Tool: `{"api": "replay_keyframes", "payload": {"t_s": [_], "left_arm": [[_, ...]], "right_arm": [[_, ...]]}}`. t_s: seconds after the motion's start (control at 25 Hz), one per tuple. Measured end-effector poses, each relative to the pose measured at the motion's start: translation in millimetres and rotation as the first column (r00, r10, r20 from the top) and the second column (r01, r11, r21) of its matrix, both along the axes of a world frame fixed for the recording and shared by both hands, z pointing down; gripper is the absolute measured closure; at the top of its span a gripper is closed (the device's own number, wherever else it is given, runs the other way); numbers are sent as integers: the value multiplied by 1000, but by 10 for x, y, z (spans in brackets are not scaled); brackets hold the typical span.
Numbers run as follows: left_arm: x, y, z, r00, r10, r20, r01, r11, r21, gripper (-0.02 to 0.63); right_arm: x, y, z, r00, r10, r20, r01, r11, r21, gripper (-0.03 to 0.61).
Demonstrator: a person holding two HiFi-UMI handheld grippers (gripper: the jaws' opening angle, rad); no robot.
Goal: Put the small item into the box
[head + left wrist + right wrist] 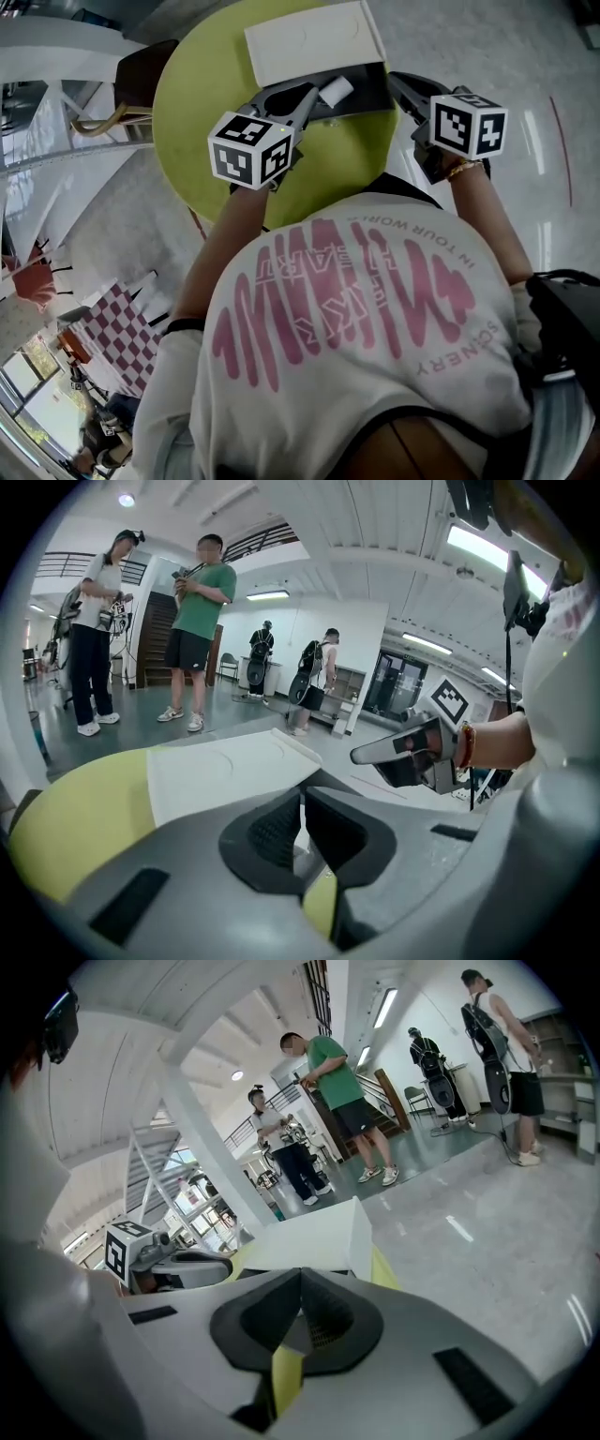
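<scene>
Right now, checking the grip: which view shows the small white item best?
Head view: the small white item shows whole in the left gripper. Left gripper view shows a white sliver between its jaws; right gripper view, nothing.

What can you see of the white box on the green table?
The white box is a flat, rectangular piece, smooth and matte like cardboard, with a faint curved line on top. It lies flat at the far side of the round yellow-green table. Its near edge meets a dark tray-like part, over which the left hand-held gripper holds a small white item. Whether the two parts are joined cannot be told.
</scene>
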State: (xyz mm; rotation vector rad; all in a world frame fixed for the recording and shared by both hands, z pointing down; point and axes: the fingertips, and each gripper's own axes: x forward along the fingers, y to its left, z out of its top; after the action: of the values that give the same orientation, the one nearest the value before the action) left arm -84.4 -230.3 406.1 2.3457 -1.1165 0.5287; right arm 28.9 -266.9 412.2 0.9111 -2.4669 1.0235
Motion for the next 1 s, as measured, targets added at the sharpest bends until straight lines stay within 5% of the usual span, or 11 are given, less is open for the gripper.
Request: {"api": "replay_keyframes", "payload": {"t_s": [0.64,0.84,1.0], "left_arm": [[-313,255,-859,986,-52,-157,82,979,187,604],[-424,314,-1321,966,-77,-245,148,948,283,606],[-579,416,-1706,940,-113,-322,235,897,373,605]], "right_arm": [[-489,258,-800,998,14,69,-26,985,168,572],[-573,242,-1348,991,23,134,-60,960,273,572],[-651,287,-1854,981,15,194,-92,914,395,572]]}}
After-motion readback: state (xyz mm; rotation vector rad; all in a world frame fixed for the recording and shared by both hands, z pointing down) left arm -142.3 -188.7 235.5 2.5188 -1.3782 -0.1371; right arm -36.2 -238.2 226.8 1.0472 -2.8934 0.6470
